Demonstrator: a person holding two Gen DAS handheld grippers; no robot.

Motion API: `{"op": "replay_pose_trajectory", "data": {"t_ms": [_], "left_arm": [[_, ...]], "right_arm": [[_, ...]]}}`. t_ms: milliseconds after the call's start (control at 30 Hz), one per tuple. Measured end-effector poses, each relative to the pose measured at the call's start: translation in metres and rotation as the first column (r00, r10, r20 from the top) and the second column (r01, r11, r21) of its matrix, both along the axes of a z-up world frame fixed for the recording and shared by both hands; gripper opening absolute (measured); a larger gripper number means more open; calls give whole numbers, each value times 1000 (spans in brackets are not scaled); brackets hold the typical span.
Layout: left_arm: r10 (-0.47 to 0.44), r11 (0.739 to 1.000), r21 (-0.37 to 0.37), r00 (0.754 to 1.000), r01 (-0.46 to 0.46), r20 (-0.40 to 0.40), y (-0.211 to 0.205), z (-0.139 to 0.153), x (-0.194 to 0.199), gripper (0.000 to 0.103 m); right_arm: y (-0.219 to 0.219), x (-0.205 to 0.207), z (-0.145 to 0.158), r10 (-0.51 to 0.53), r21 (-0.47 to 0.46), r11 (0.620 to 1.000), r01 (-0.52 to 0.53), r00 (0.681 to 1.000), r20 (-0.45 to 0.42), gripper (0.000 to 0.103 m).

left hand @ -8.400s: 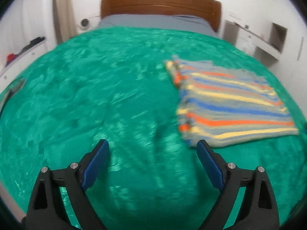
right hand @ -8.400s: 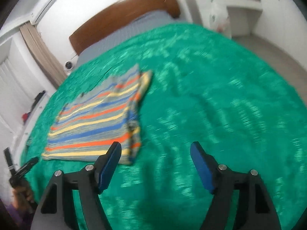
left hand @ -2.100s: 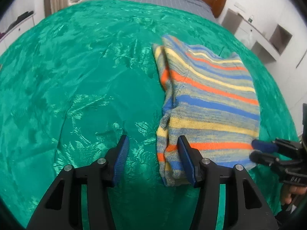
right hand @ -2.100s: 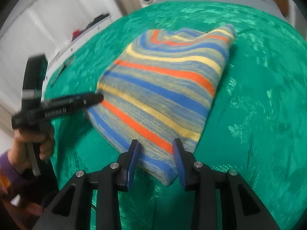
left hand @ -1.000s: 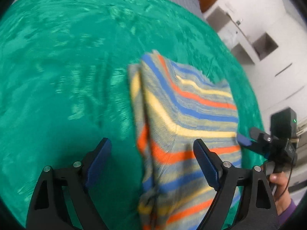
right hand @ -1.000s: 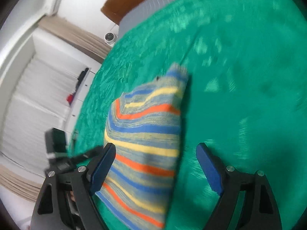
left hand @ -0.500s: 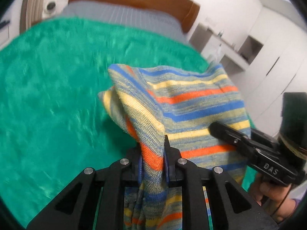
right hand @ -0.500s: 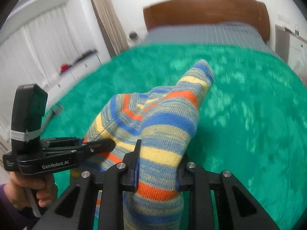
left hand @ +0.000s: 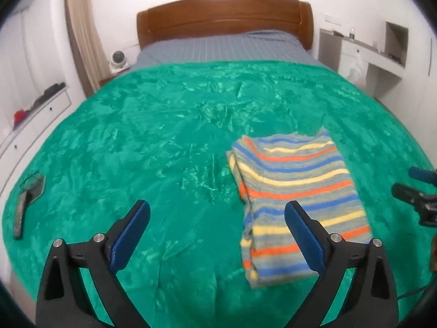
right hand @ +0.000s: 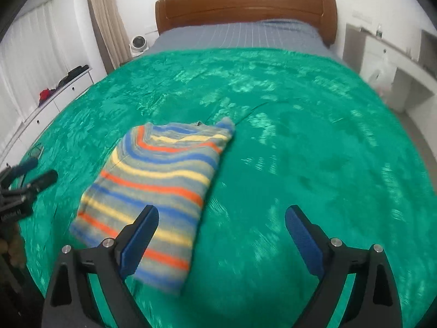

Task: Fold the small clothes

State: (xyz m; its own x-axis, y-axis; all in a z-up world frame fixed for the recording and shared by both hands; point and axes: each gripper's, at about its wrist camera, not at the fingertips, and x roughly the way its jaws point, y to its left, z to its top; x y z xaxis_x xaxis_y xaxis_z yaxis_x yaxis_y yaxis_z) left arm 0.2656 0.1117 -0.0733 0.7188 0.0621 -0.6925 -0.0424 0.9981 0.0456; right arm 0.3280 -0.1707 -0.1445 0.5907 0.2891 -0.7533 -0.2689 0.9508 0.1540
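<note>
Striped knit (left hand: 295,191) folded on green blanket (left hand: 136,136) (no legible writing), both hand-held grippers opening, empty.

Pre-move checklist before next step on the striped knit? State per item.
1. Striped knit lying folded on the green blanket: ok, compact rectangle, layered fold edge visible in the left wrist view.
2. Left gripper free of cloth: ok, jaws opening, nothing between them.
3. Right gripper free of cloth: ok, jaws opening, only blanket between them.
4. Edges aligned: not ok, one far corner pokes out past the fold.
5. Blanket around the knit free of clutter: ok; a flat dark object lies far off near the blanket's edge.
6. Underside layers smooth: cannot tell, hidden.
</note>
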Motion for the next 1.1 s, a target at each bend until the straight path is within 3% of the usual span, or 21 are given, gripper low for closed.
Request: {"op": "replay_pose_trajectory", "data": {"t_ms": [100, 233, 300, 400, 567, 733, 967, 1100], "left_arm": [[1, 1000, -1, 1000, -1, 28, -5, 17, -17, 101], [43, 994, 100, 995, -52, 89, -13, 40, -36, 102], [54, 993, 102, 992, -66, 113, -14, 50, -48, 102], [74, 994, 64, 987, -84, 146, -12, 63, -70, 103], [119, 985, 96, 972, -141, 204, -15, 72, -106, 103], [83, 992, 81, 989, -93, 119, -19, 63, -137, 103], [42, 999, 33, 999, -42, 6, -25, 51, -179, 103], [32, 999, 8, 999, -32, -11, -28, 60, -197, 103]], "right_arm": [[-7, -20, 25, 10, -16, 1000, -9, 997, 72, 95], [-4, -58, 56, 36, -59, 998, -26, 985, 171, 99], [2, -76, 69, 58, -84, 996, -42, 978, 201, 99], [11, -99, 80, 85, -120, 991, -59, 971, 225, 99], [14, -134, 90, 88, -81, 994, -72, 971, 223, 100], [13, -165, 91, 90, -88, 993, -74, 976, 201, 101], [10, -203, 87, 77, -73, 995, -71, 993, 84, 101], [9, -222, 92, 63, -73, 996, -60, 997, 42, 101]]}}
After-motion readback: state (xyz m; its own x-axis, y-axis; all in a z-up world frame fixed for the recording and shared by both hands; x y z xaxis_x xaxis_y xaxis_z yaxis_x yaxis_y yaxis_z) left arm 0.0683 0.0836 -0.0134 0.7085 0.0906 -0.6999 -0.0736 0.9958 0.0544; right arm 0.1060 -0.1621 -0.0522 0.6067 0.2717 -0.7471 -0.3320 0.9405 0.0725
